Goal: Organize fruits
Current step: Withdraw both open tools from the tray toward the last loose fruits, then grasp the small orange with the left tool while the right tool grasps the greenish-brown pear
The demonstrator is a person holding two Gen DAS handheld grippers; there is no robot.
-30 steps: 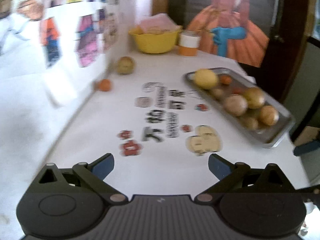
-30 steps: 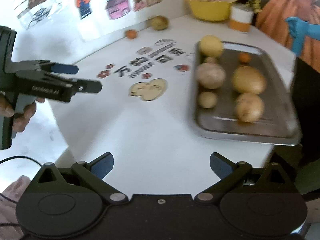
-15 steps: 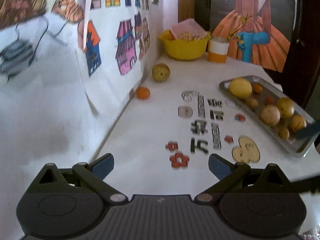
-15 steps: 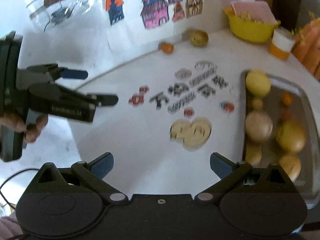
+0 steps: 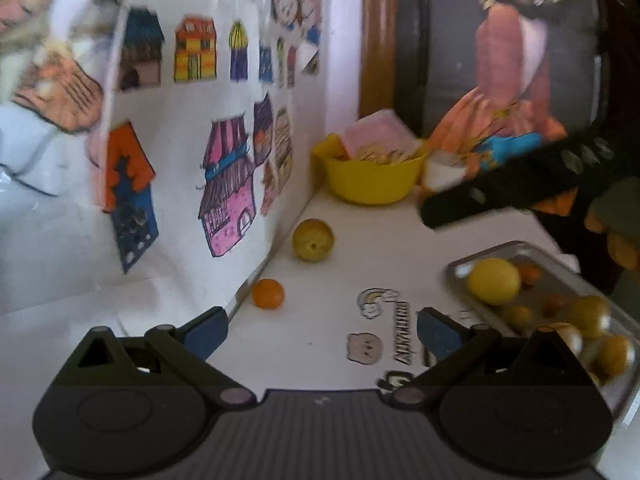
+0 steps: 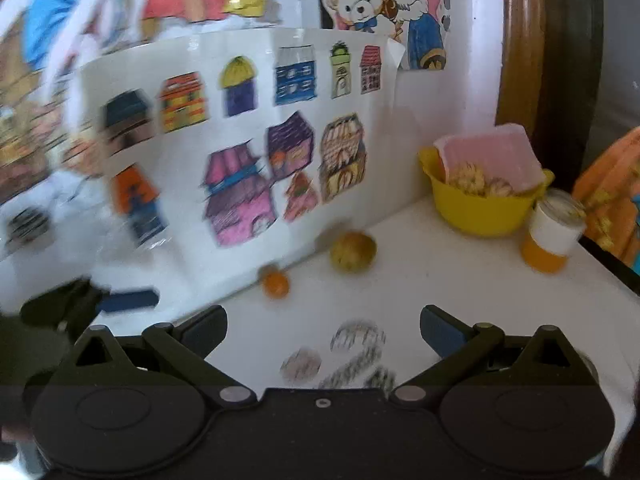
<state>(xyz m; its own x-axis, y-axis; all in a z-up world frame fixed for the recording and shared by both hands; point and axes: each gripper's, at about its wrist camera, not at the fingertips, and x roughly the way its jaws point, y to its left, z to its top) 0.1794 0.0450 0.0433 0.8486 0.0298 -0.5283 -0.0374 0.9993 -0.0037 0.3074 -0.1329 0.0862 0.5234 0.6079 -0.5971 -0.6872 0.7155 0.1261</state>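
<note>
Two loose fruits are lying on the white table (image 5: 328,344) against the foot of the wall: a small orange fruit (image 5: 268,293), likely a tangerine, and beyond it a larger yellow-green round fruit (image 5: 312,239) with its stem dimple facing the camera. They are sitting near each other but not touching. The right wrist view is showing the same pair, blurred.

The rest of the fruit is resting in a metal tray (image 5: 460,270) on the right side of the table: a yellow lemon-like fruit (image 5: 494,281) at the far end, small orange ones beside it, and several yellow-brown round ones nearer the camera. Their exact count is unclear through the blur.

The left gripper (image 5: 322,330) is hovering low over the table with its blue-padded fingers (image 5: 206,330) spread wide and nothing between them; the tangerine is lying just ahead of the left pad. The right gripper (image 6: 323,330) is likewise spread wide and empty, pointing toward the two loose fruits. In the left wrist view it is showing as a dark blurred bar crossing above the tray at upper right, and the tip of the left gripper is showing in the right wrist view at lower left.

At the far corner of the table a yellow bowl (image 5: 372,176) is holding a pink item and some pale pieces. An orange jar with a white label (image 6: 554,230) is standing just beside the bowl. Cartoon stickers (image 5: 364,348) and printed lettering are marking the tabletop. A white sheet with coloured house drawings (image 5: 230,196) is hanging on the wall, to the left of the table.
</note>
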